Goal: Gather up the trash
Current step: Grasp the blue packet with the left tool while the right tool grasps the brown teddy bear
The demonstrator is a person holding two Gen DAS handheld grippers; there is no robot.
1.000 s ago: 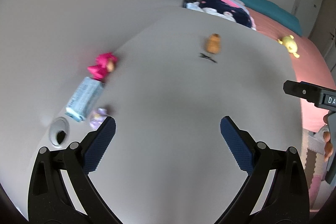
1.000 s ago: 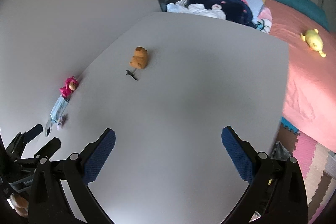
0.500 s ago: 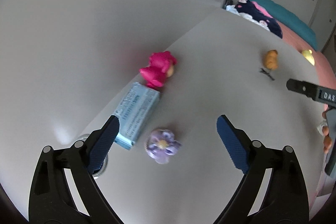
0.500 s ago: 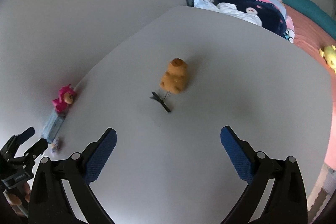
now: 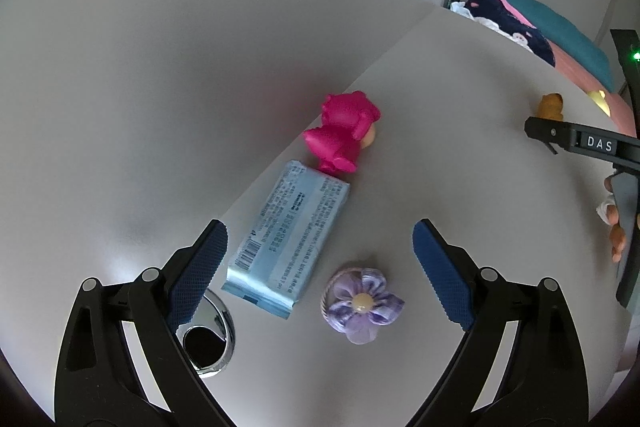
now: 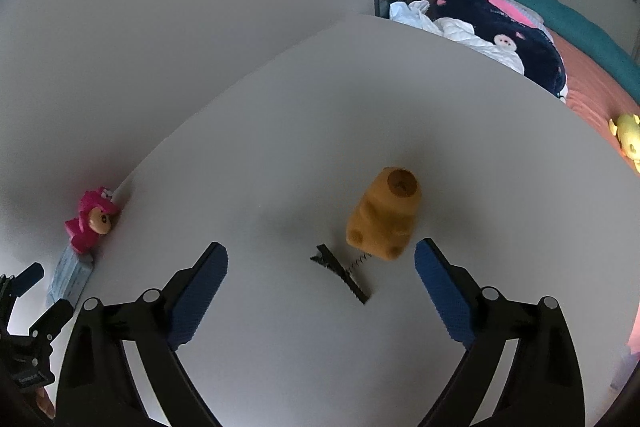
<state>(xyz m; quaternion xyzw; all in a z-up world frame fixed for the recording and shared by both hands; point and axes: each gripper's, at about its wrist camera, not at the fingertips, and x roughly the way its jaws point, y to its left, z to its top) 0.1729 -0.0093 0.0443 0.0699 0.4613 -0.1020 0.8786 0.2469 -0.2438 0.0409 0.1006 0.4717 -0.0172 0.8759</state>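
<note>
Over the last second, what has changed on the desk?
Both grippers moved in, open and empty: the left gripper toward the blue packet and purple flower, the right gripper toward the brown toy and black clip. Nothing was grasped; the objects stayed put.

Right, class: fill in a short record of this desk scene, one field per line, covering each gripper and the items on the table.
left gripper: open, over the blue packet and purple flower
right gripper: open, near the orange toy and black clip
pink toy: by the wall, touching the packet's far end
table: white, with a metal-rimmed hole
</note>
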